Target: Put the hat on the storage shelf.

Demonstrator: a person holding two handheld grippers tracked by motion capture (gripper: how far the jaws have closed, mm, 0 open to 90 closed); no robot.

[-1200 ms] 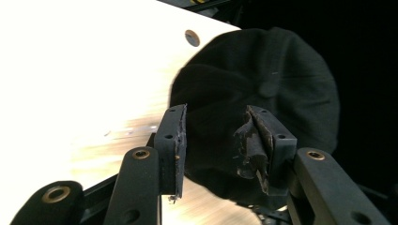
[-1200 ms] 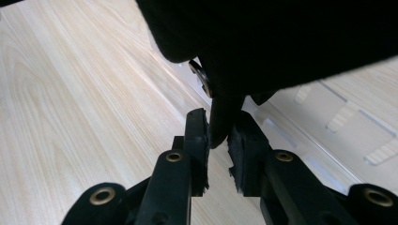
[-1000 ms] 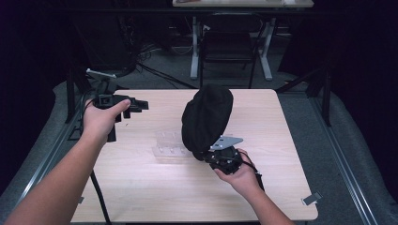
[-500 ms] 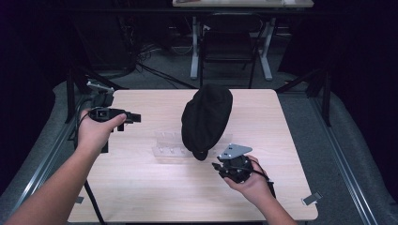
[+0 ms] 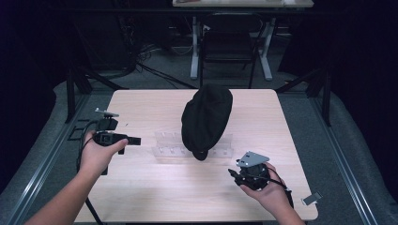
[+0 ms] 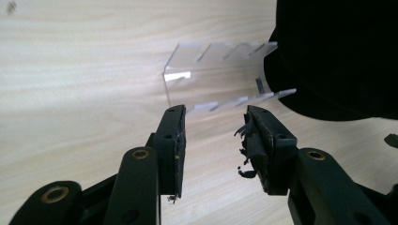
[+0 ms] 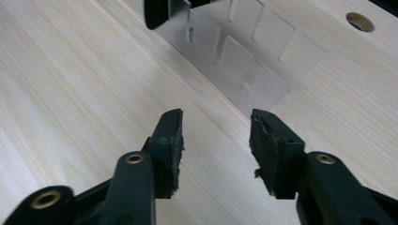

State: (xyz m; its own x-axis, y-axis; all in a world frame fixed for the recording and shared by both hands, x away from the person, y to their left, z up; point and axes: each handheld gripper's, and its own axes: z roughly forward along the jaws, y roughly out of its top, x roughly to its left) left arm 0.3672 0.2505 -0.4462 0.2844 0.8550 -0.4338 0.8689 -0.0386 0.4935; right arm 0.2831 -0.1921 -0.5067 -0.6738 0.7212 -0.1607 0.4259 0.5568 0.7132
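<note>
A black cap [image 5: 207, 117] lies over a clear acrylic slotted rack [image 5: 169, 144] in the middle of the wooden table [image 5: 141, 103]. My left gripper [image 5: 136, 140] hovers left of the rack, pointing at it, open and empty. From the left gripper view, the jaws [image 6: 213, 122] face the rack's end [image 6: 220, 75], with the cap [image 6: 338, 56] at the right. My right gripper [image 5: 233, 173] sits near the front right, apart from the cap. Its jaws [image 7: 216, 126] have just been opening and hold nothing. They face the rack [image 7: 248, 51] and the cap's edge [image 7: 157, 11].
A small grey clip [image 5: 312, 198] lies at the table's near right corner. A round hole [image 7: 360, 21] is in the tabletop beyond the rack. A dark chair [image 5: 230, 47] and white table legs stand behind. Black frame rails [image 5: 70, 93] run along the left.
My right gripper drew back from the cap's lower edge toward the near right and opened. The cap stayed on the rack. My left gripper sank and shifted nearer.
</note>
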